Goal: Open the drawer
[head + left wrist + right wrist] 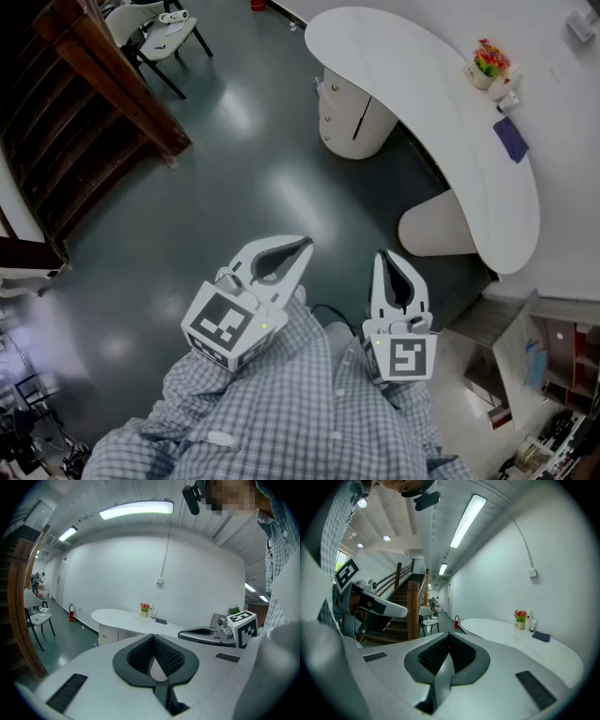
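left gripper (pixel 305 244) and right gripper (pixel 382 254) are both pressed together, empty, above the floor (pixel 225 187). the drawer (pixel 336 112) sits under the white table (pixel 422 103) at 12 o'clock, well apart.

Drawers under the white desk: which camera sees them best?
The head view. It looks down on the drawers under the rounded end of the desk, with fronts and knobs plain. The left gripper view shows them small and far away. The right gripper view shows only the desk top.
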